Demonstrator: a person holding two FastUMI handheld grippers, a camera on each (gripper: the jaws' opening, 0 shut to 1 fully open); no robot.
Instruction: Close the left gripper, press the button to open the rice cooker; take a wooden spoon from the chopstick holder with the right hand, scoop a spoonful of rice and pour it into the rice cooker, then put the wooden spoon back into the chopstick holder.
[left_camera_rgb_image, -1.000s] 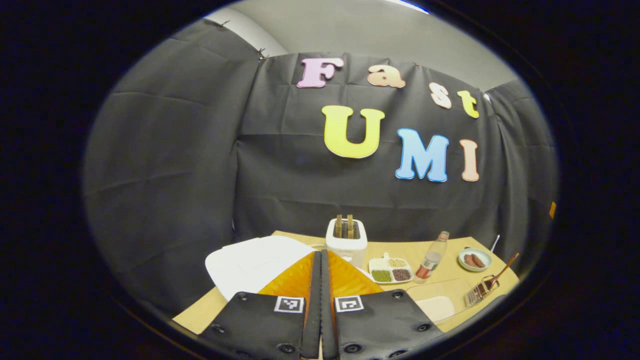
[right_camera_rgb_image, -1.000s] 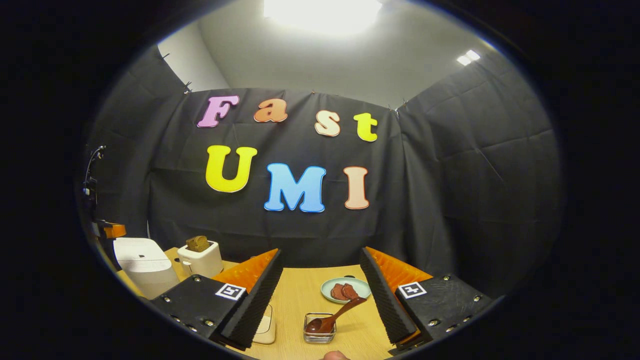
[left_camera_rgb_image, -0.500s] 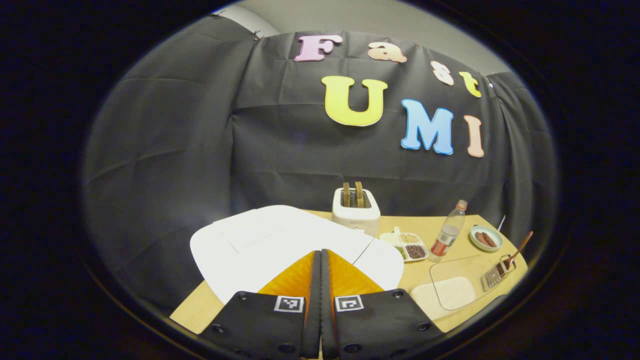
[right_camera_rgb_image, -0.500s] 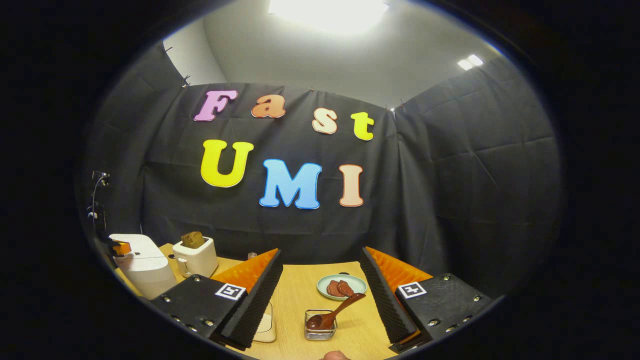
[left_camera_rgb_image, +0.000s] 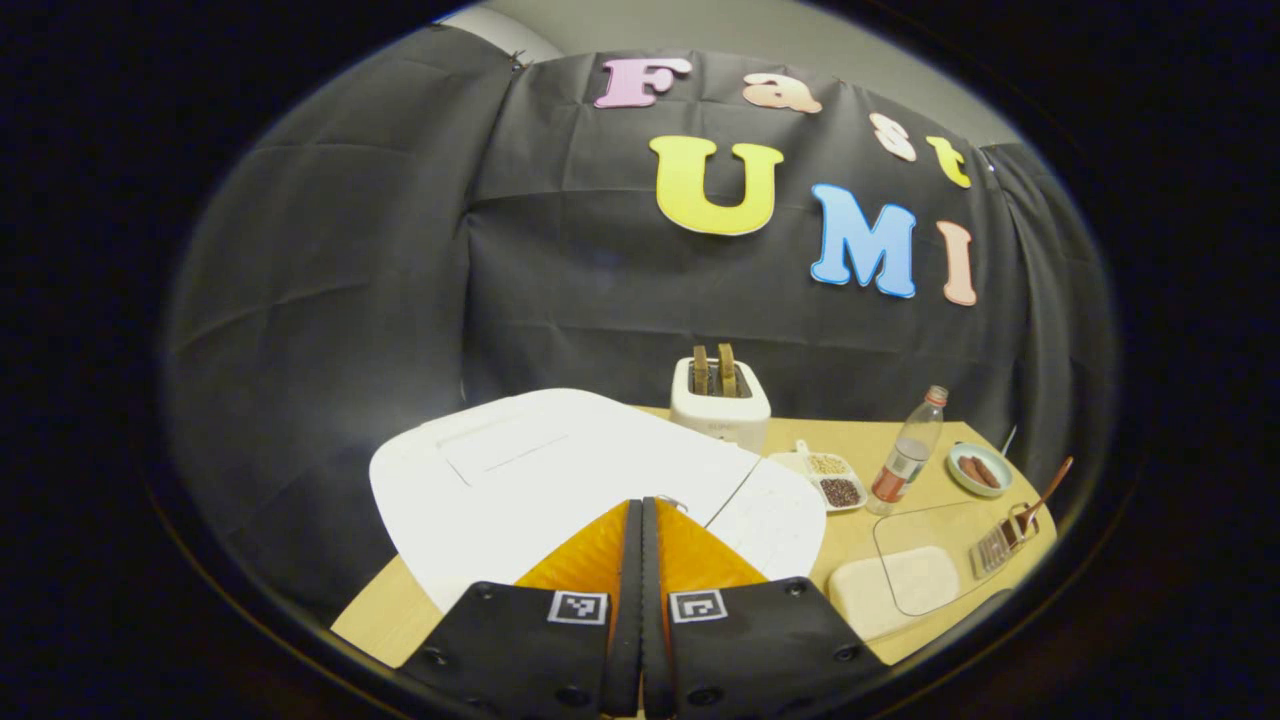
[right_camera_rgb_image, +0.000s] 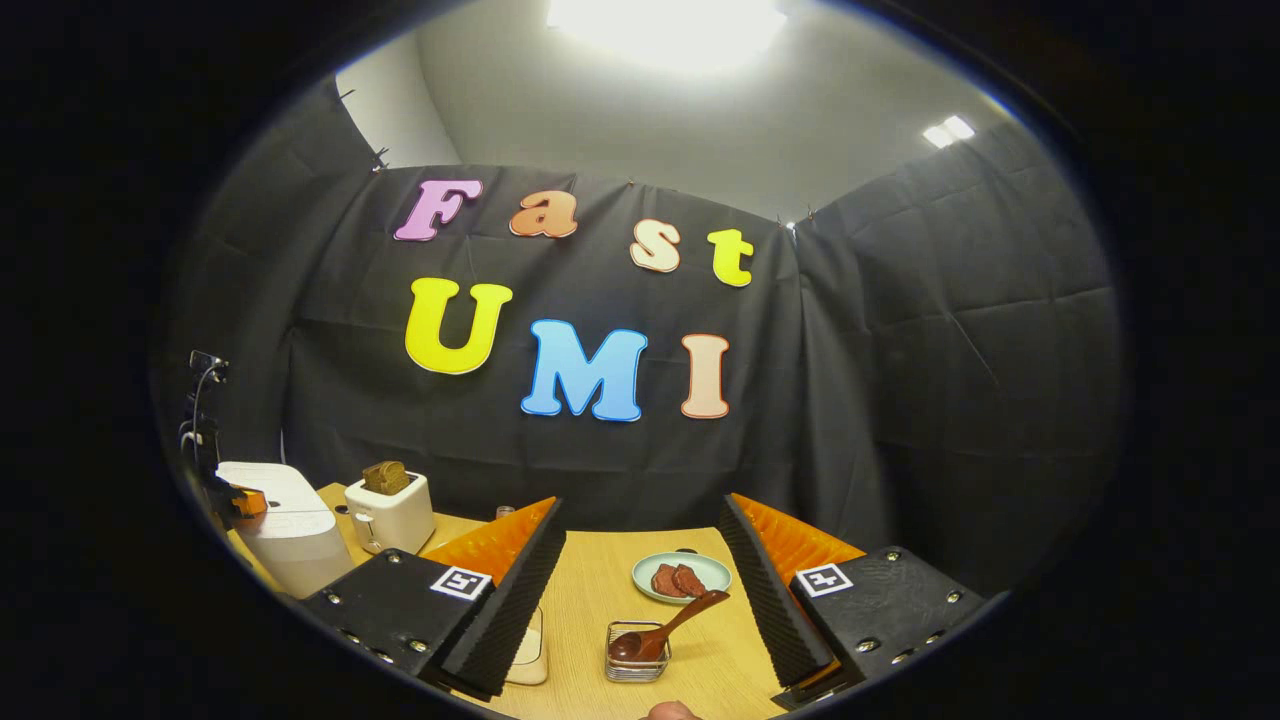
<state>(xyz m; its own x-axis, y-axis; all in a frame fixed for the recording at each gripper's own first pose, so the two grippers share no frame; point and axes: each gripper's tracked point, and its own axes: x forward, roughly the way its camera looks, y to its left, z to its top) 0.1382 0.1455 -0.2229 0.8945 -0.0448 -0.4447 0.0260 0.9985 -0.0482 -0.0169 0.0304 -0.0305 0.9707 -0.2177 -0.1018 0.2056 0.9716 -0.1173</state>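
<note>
The white rice cooker (left_camera_rgb_image: 540, 470) has its lid down and lies just beyond my left gripper (left_camera_rgb_image: 641, 504), which is shut with nothing between its fingers. Whether the tips touch the lid I cannot tell. In the right gripper view the cooker (right_camera_rgb_image: 285, 525) stands at the far left with the left gripper (right_camera_rgb_image: 238, 500) over its front. My right gripper (right_camera_rgb_image: 640, 508) is open above the table. Between its fingers lies the wooden spoon (right_camera_rgb_image: 668, 628), leaning in the wire chopstick holder (right_camera_rgb_image: 637, 655). A clear-lidded rice container (left_camera_rgb_image: 900, 580) sits to the holder's left.
A white toaster (left_camera_rgb_image: 718, 402) with bread stands behind the cooker. A divided dish of grains (left_camera_rgb_image: 830, 480), a bottle (left_camera_rgb_image: 905, 462) and a small plate of sausage slices (right_camera_rgb_image: 680, 577) share the wooden table (right_camera_rgb_image: 590, 590). Black cloth walls close in on all sides.
My shut left gripper has come down and forward onto the rice cooker, whose lid now looms much larger. My right gripper has barely moved and stays open.
</note>
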